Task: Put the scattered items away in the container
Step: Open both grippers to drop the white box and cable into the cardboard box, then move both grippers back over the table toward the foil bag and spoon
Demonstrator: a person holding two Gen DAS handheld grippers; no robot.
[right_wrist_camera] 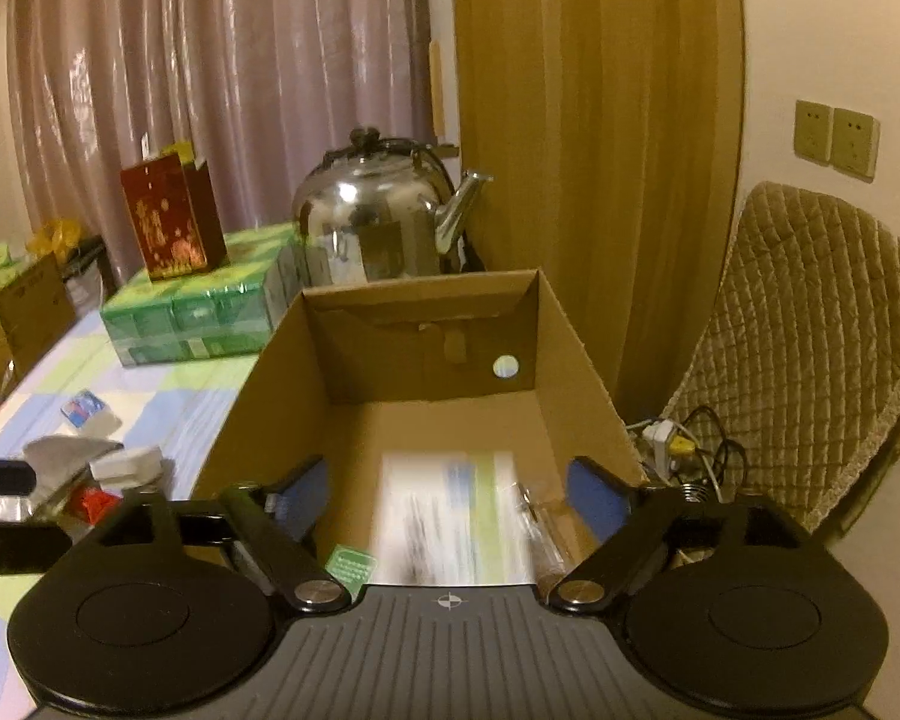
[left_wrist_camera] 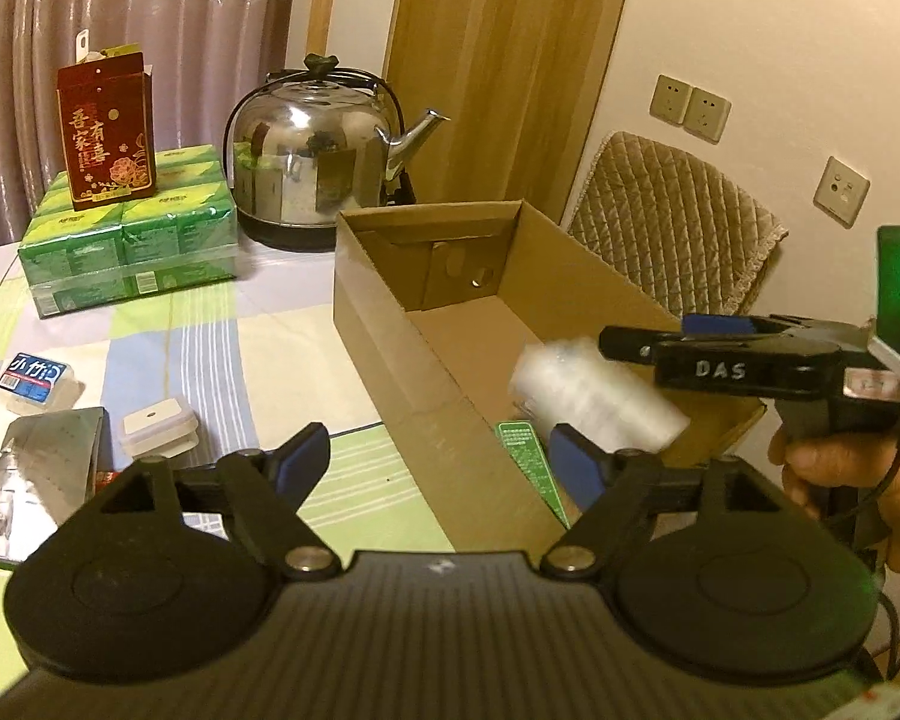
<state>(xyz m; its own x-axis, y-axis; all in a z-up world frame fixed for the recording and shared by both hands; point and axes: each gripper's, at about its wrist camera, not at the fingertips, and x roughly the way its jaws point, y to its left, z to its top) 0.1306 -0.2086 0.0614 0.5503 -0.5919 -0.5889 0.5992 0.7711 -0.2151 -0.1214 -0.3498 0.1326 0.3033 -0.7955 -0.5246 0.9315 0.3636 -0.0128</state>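
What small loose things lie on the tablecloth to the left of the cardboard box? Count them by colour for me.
Blue-labelled packet: 1
Silver foil pouch: 1
White square case: 1
Red item, mostly hidden: 1
Total: 4

A home dining corner: steel kettle (left_wrist_camera: 315, 150) at twelve o'clock on the checked-cloth table (left_wrist_camera: 210, 336), curtains (right_wrist_camera: 210, 60) behind, padded chair (right_wrist_camera: 810, 330) at two.
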